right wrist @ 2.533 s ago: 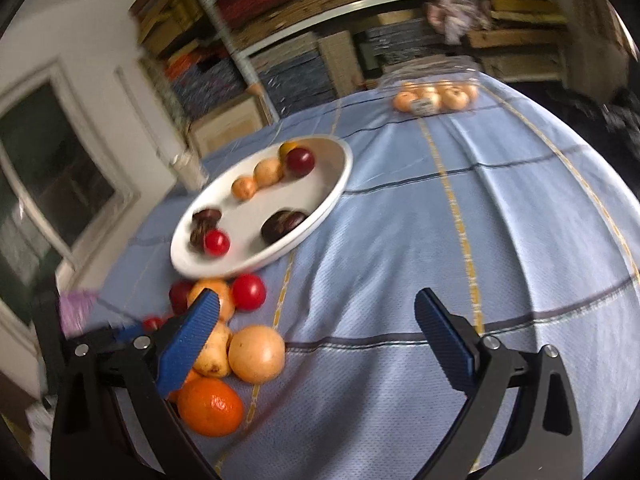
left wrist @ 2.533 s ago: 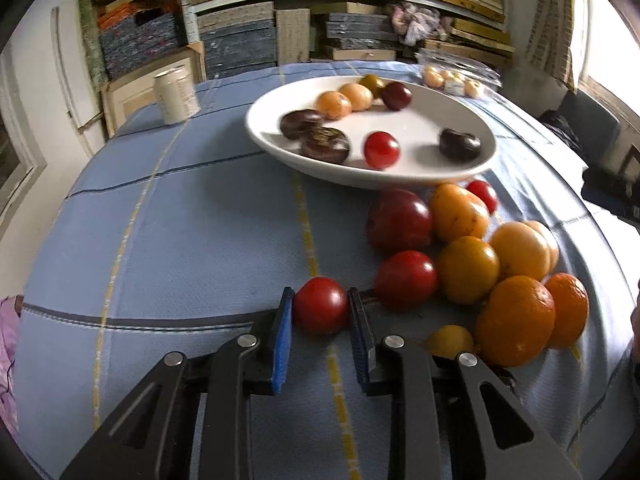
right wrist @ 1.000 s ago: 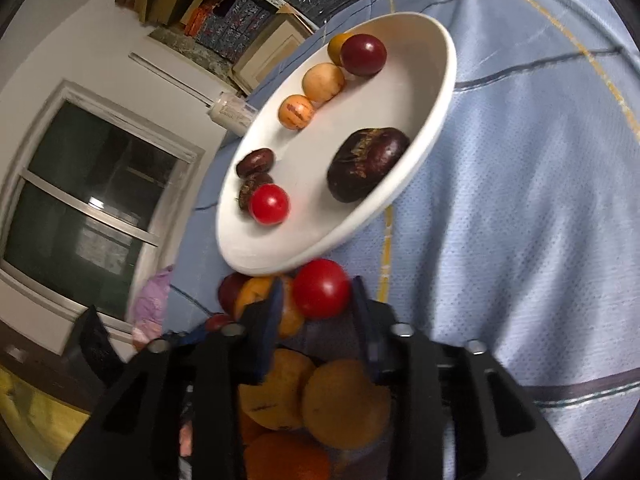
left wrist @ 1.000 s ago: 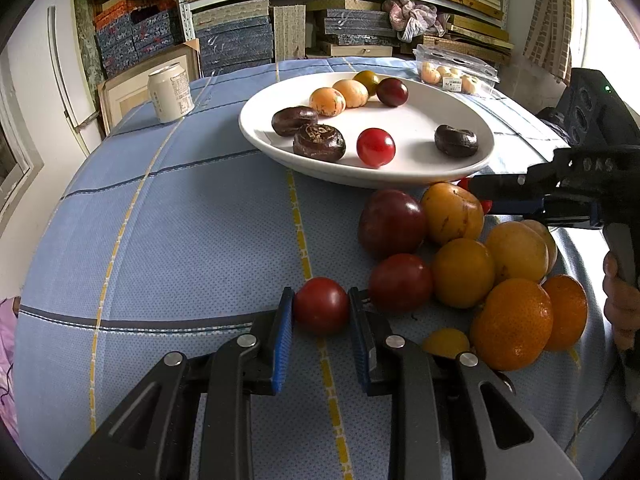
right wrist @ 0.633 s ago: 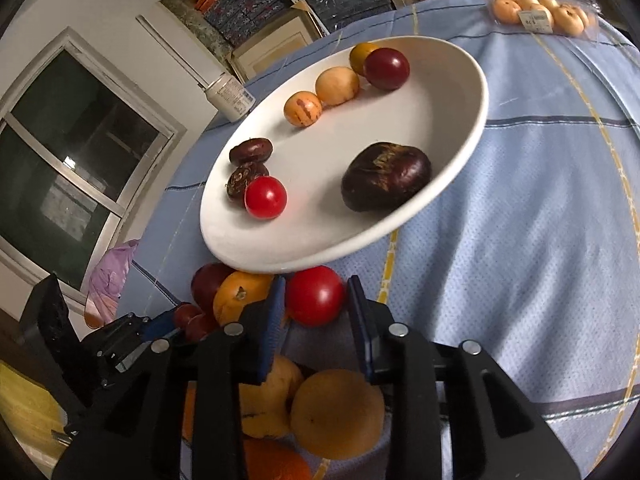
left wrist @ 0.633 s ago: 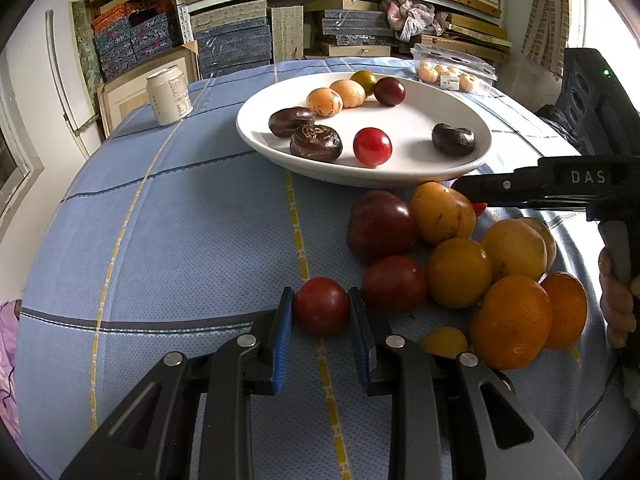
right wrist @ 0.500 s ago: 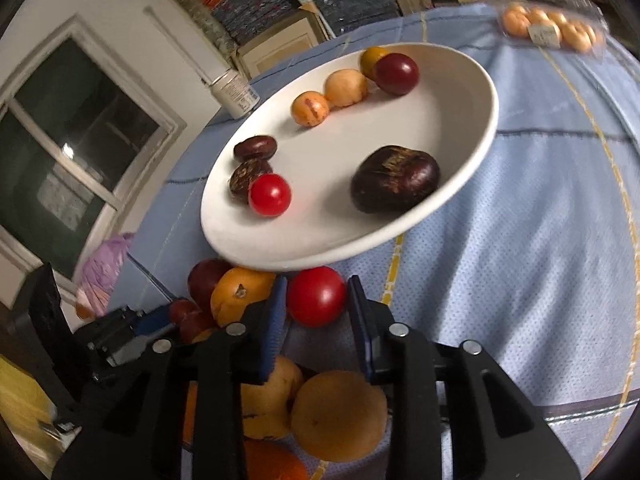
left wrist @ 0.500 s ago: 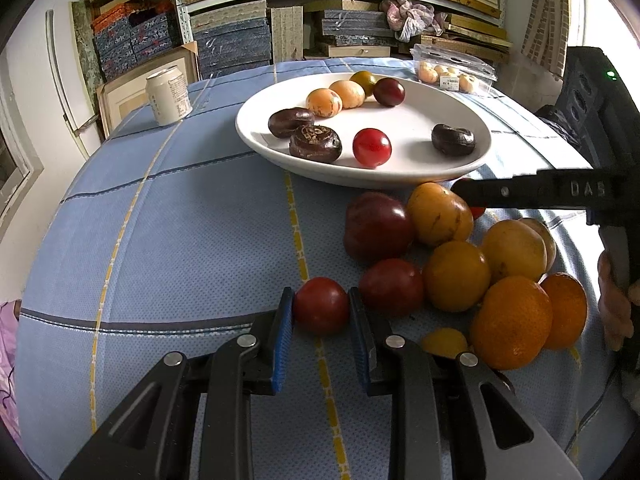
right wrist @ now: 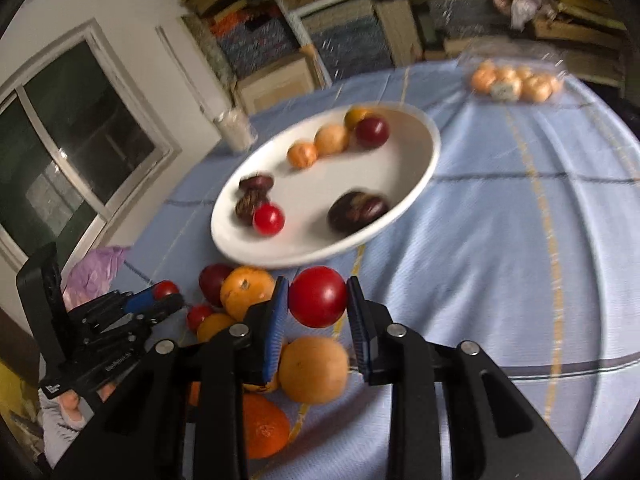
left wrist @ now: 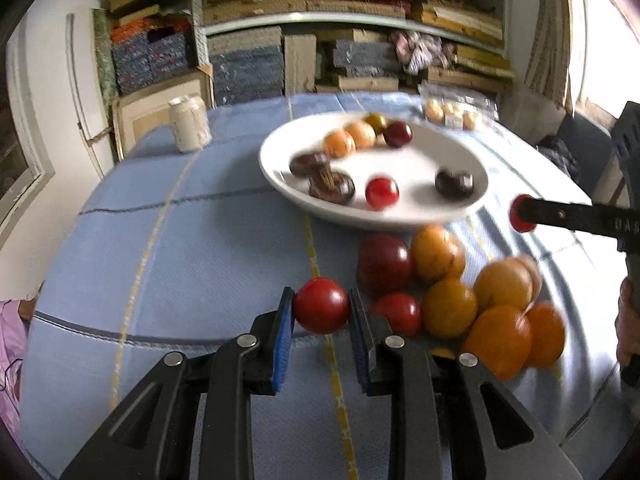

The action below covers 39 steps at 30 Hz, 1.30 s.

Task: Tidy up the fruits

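Fruit pile (left wrist: 460, 292) beside white plate (left wrist: 280, 176)

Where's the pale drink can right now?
In the left wrist view, the pale drink can stands upright on the blue tablecloth, far left, beyond the white oval plate, near the table's back edge.

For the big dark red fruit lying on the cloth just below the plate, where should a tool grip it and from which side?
Likely across its widest middle, coming from its open left side or from above. The dark red fruit is round and smooth, so a grip off the middle may slip. An orange fruit presses on its right, a smaller red one sits in front, and the plate rim is close behind.
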Motion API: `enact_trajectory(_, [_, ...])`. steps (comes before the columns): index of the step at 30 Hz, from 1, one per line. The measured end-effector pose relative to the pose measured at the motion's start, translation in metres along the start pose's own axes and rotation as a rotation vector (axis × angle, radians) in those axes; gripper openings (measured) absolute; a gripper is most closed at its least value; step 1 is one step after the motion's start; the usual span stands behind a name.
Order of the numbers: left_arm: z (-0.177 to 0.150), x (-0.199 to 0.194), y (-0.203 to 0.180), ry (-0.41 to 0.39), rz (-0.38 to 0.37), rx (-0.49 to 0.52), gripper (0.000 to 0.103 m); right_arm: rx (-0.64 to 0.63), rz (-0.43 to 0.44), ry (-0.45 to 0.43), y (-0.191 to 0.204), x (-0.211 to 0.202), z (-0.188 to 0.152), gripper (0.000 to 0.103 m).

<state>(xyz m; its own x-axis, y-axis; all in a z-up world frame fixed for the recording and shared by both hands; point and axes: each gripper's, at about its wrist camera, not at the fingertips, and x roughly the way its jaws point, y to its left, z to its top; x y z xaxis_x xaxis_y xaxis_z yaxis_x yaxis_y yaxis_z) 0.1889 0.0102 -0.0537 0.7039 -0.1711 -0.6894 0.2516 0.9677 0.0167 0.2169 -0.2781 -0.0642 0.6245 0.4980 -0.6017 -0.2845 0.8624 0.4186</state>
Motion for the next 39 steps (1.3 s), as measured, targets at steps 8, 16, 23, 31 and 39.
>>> enact_trajectory(8, [0.092, 0.016, -0.015, -0.039, -0.006, -0.013, 0.027, -0.033, -0.050, -0.088, 0.012, -0.009, 0.062, 0.029])
enact_trajectory(16, [0.128, 0.097, -0.040, 0.043, 0.010, 0.000, 0.027, -0.054, -0.128, 0.001, 0.009, 0.072, 0.098, 0.029])
enact_trajectory(23, [0.121, 0.123, -0.039, 0.083, 0.008, 0.016, 0.027, -0.066, -0.160, 0.045, -0.004, 0.100, 0.097, 0.033])
enact_trajectory(31, [0.120, 0.104, -0.031, 0.043, 0.018, 0.001, 0.048, -0.063, -0.142, -0.048, -0.003, 0.065, 0.099, 0.046])
enact_trajectory(39, [0.085, 0.034, 0.009, -0.060, 0.019, -0.116, 0.067, -0.105, -0.146, -0.204, 0.013, -0.002, 0.062, 0.072])
